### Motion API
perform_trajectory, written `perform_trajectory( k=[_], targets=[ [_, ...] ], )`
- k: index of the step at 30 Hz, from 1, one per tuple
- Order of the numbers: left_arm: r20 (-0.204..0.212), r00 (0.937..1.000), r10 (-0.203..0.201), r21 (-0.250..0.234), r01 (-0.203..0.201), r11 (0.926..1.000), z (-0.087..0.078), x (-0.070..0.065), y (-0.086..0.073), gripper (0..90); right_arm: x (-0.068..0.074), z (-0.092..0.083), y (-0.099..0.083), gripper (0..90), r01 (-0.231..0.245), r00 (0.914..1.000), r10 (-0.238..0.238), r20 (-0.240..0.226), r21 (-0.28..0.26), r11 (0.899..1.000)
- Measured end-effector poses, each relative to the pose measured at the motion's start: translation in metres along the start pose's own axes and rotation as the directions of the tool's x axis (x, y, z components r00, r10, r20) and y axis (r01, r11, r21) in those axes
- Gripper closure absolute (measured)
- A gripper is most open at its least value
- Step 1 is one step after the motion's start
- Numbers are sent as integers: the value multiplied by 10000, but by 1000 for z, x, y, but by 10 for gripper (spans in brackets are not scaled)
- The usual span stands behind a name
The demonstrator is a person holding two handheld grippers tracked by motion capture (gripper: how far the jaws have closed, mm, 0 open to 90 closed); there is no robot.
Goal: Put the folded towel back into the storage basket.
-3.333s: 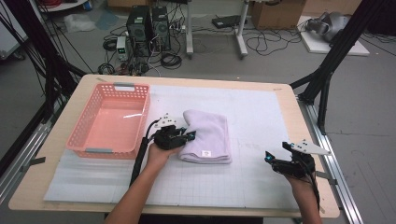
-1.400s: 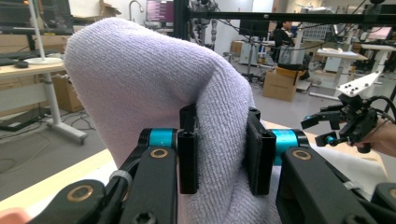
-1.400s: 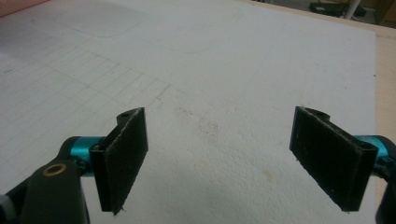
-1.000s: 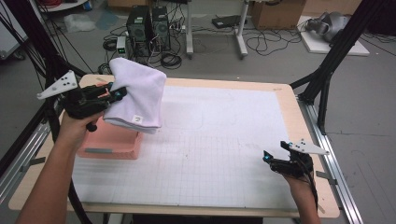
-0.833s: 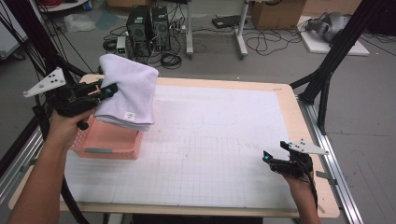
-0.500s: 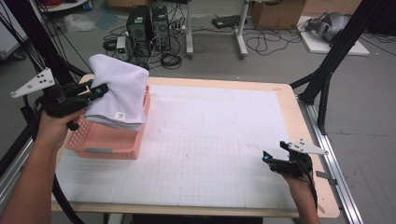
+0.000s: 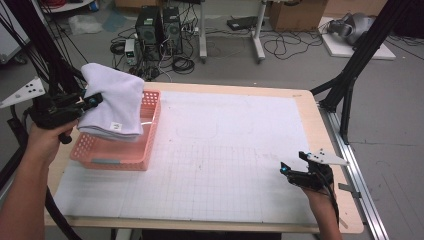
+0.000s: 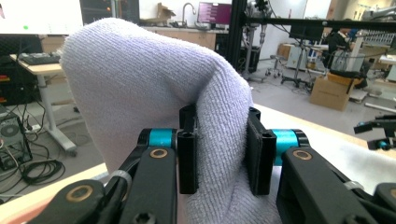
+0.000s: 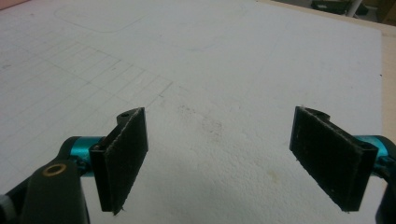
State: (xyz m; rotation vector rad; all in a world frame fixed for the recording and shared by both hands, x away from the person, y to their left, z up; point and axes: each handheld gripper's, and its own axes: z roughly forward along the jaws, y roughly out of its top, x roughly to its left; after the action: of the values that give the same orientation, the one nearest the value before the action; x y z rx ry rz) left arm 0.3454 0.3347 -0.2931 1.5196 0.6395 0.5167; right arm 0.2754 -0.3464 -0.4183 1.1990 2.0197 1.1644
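Folded towel held up over the basket

Right tool (image 7: 292, 172) near the table's (image 7: 240, 165) front right edge — jaws wide, nothing between; left tool (image 7: 87, 102) clamps the white towel (image 7: 112, 102) above the pink basket (image 7: 112, 155), possibly brushing its rim — hard to tell.

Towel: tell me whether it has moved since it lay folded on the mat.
Yes. The towel, clamped in the left gripper, has been lifted off the mat and carried left; it now hangs over the pink basket.
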Motion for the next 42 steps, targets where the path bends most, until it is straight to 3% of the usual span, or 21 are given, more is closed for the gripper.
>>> perform_trajectory(
  k=[14, 24, 34, 42],
  targets=[
    [347, 9985, -415, 359, 403, 9985, 17, 3, -21, 700, 1, 1, 0, 180, 52, 10000, -52, 11, 53, 10000],
    [894, 9933, -727, 173, 714, 9973, 39, 1, -31, 700, 2, 1, 0, 180, 90, 10000, -90, 27, 101, 9999],
    [660, 9916, -1116, 659, 1073, 9920, 56, 14, -45, 698, 2, 0, 0, 180, 70, 10000, -71, 70, 94, 9999],
    [380, 9841, -1737, 937, 1696, 9811, 57, 26, -59, 689, 2, 0, -1, 180, 60, 9999, -61, 85, 126, 9999]
  ],
)
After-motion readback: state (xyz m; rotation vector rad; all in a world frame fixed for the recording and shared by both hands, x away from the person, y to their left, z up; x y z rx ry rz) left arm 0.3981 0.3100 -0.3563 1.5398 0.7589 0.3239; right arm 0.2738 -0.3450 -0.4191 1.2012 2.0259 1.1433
